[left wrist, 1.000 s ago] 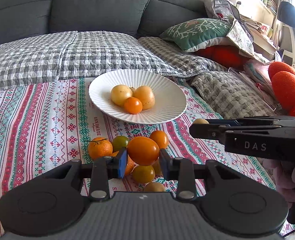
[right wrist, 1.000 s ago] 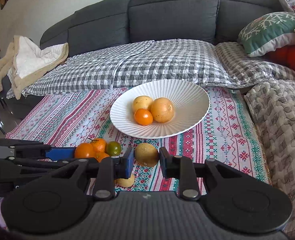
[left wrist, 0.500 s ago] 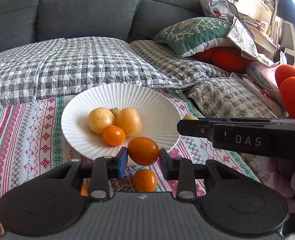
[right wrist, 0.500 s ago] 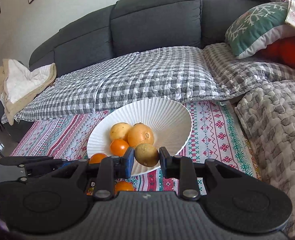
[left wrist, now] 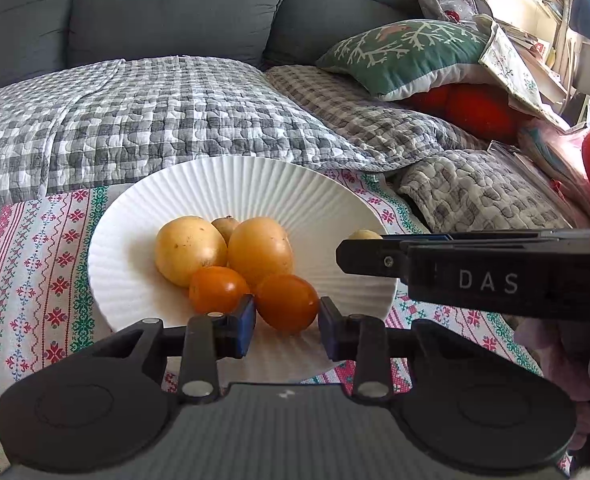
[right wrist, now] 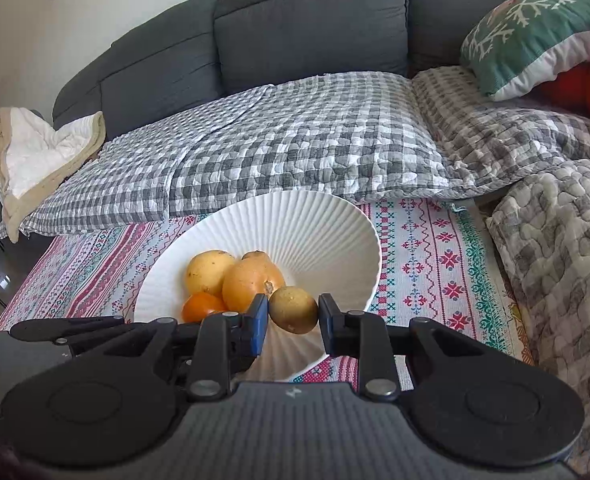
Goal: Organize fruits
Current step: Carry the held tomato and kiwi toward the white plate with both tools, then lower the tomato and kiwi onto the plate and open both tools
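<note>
closest to me, my left tongs point(left wrist: 286, 322) are clamped on a round orange fruit point(left wrist: 286, 301), pads pressed on both its sides, held over the near part of the white ribbed plate point(left wrist: 319, 200). my right tongs point(right wrist: 294, 322) are closed on a smaller olive-brown fruit point(right wrist: 294, 309), also over the plate's near side, just right of the pile. in the left view the right tool crosses in from the right, with the person's hand point(left wrist: 555, 364) under it.

i judge the step in hand is setting both fruits down on the plate. to do it well i'd lower each until it rests on the ribbed floor beside the pile before easing the pads apart, since round fruit will likely roll on the sloped dish. i'd also keep the two tools from knocking each other, as they sit close together.

counting what lies on the plate: one pale yellow fruit point(left wrist: 190, 249), one larger yellow-orange fruit point(left wrist: 260, 249), one small orange fruit point(left wrist: 218, 289), and one brownish fruit point(left wrist: 225, 225) mostly hidden behind them. that makes four resting, plus two held.

the plate stands on a patterned red, green and white cloth point(left wrist: 35, 280) over the surface. beyond lies a grey checked quilt point(left wrist: 155, 120), then the dark grey sofa point(left wrist: 175, 4) with a green snowflake cushion point(left wrist: 407, 52).
</note>
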Demonstrator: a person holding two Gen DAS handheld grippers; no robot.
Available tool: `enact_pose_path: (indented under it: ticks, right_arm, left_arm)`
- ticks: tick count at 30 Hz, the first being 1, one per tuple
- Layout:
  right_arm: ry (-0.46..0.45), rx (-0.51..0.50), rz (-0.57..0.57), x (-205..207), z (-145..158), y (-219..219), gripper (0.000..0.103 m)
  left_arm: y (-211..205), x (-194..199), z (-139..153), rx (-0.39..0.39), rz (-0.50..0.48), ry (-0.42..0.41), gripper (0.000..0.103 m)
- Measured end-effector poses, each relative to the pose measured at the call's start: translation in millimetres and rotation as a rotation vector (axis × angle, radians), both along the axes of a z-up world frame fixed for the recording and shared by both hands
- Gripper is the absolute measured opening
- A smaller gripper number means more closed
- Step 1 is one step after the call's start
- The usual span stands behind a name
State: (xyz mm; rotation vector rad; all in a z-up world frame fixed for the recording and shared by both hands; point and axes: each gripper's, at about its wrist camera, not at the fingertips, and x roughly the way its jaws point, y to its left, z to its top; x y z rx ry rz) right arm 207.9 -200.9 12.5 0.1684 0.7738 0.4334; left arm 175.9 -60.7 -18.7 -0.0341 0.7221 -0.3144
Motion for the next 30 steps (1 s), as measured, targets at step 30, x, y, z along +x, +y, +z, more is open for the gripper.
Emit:
enact_pose_path:
  ticks: [30]
  right_arm:
    - [0.044,0.031,-0.015,-5.7,1.8,-5.4,0.056]
  left_arm:
    - [-1.5,-12.5,6.4,0.018,-0.029,-0.014,0.052]
